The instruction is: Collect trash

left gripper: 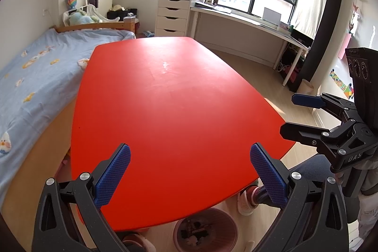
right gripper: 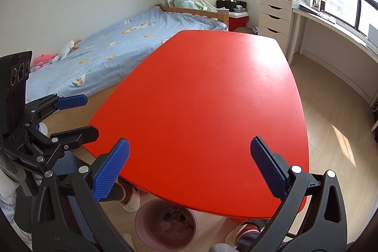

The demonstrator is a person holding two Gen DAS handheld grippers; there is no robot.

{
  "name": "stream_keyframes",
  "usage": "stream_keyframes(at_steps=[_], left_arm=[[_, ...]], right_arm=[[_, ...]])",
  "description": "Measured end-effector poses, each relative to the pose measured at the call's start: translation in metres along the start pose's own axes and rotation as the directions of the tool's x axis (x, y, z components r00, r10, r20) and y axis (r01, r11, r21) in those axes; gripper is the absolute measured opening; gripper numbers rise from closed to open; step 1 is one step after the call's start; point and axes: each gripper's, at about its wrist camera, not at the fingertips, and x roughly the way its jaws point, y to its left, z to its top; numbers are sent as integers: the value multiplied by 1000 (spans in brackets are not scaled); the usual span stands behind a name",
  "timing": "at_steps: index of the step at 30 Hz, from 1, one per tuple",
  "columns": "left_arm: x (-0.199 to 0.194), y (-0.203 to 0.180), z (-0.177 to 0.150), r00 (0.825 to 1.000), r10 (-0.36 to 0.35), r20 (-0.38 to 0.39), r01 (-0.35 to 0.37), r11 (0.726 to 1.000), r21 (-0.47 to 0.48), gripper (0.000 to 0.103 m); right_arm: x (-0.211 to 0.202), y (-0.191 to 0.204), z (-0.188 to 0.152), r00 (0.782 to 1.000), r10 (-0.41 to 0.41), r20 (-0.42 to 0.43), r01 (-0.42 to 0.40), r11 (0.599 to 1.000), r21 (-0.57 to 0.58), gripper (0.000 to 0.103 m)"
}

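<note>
A red table (left gripper: pixel 174 96) fills both views, and its top (right gripper: pixel 212 98) shows nothing on it. A pink bin (left gripper: pixel 205 232) with dark scraps inside stands on the floor under the near edge; it also shows in the right wrist view (right gripper: pixel 166 224). My left gripper (left gripper: pixel 190 171) is open and empty above the near table edge. My right gripper (right gripper: pixel 190 169) is open and empty too. Each gripper shows in the other's view, the right one (left gripper: pixel 289 113) at the right, the left one (right gripper: pixel 91 113) at the left.
A bed (left gripper: pixel 30 72) with a blue sheet runs along the table's left side. A white drawer unit (left gripper: pixel 173 17) and a long desk (left gripper: pixel 248 23) stand under the windows. The person's shoes (left gripper: pixel 246 201) are beside the bin. Wooden floor (right gripper: pixel 335 134) lies right of the table.
</note>
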Motion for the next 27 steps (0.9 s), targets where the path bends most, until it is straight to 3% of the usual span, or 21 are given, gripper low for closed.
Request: stream_keyframes(at_steps=[27], left_arm=[[2,2,-2,1000,3,0,-3,1000,1,97]], right_arm=[[3,-3,-2,1000,-3,-9,3,1000,-2,100]])
